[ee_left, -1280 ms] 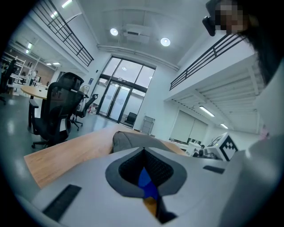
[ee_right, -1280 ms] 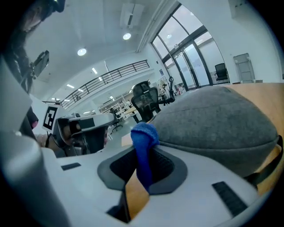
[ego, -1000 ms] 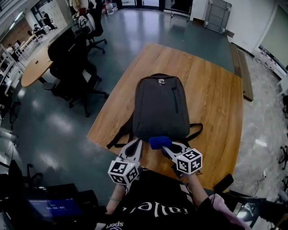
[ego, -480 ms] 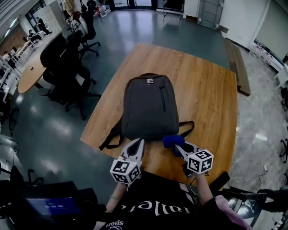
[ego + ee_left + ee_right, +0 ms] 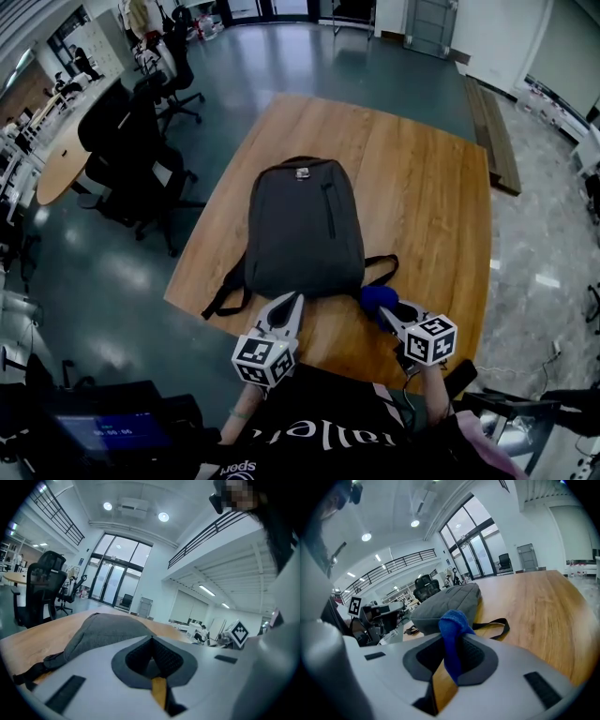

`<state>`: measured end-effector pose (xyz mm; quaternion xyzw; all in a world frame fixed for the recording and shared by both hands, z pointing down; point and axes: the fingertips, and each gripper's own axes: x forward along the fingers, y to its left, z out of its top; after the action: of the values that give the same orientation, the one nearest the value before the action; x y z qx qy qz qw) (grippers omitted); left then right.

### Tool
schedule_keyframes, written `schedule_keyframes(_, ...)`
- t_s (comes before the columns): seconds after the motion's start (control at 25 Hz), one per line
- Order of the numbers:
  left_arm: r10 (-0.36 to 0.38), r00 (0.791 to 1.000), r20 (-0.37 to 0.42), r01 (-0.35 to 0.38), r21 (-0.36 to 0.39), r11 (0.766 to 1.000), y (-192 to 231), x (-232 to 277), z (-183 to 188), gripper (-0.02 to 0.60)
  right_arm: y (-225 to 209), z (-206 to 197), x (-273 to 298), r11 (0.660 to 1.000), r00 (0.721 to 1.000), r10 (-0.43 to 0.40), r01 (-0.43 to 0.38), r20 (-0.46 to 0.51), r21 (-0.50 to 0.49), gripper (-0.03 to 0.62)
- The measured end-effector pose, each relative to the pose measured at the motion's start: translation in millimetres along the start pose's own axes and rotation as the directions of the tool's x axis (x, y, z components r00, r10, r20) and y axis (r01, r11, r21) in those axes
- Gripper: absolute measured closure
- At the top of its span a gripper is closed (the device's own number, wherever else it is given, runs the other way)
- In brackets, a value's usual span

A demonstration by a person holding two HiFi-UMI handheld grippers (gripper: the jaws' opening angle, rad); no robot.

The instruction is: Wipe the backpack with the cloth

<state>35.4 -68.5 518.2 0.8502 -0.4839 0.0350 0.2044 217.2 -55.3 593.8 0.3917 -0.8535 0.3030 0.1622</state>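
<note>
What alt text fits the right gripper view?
The right gripper is shut on a blue cloth, with a grey backpack lying on a wooden table beyond it. A black strap trails from the backpack across the table.

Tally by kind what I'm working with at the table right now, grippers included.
Backpack: 1, grey, lying on the wooden table
Cloth: 1, blue, pinched in the right gripper
Grippers: 2, the right gripper on the cloth, the left gripper closed and empty
Total: 4
</note>
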Motion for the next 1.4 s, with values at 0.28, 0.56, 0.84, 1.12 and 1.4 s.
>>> schedule_keyframes(0.28, 0.034, 0.999, 0.005, -0.034, 0.011, 0.999, 8, -4, 5, 0.581, 0, 7, 18, 0.998, 0.999, 0.033, -0.035, -0.039, -0.050, 0.528)
schedule_keyframes(0.56, 0.067, 0.998, -0.005, -0.067, 0.009, 0.998, 13, -9, 3, 0.581, -26, 26, 28, 0.997, 0.999, 0.011, -0.013, -0.036, -0.070, 0.528)
schedule_keyframes(0.84, 0.079, 0.997, -0.018, -0.079, -0.005, 0.997, 44, -10, 8, 0.581, -41, 53, 62, 0.990, 0.997, -0.013, 0.001, -0.082, -0.139, 0.528)
schedule_keyframes(1.12, 0.048, 0.998, -0.030, -0.048, -0.003, 0.999, 60, -3, 15, 0.581, -58, 77, 92, 0.986, 0.993, -0.047, 0.030, -0.104, -0.164, 0.528)
schedule_keyframes(1.4, 0.031, 0.998, -0.050, -0.030, 0.024, 0.999, 76, 6, 19, 0.581, -82, 107, 123, 0.979, 0.990, -0.073, 0.048, -0.121, -0.197, 0.528)
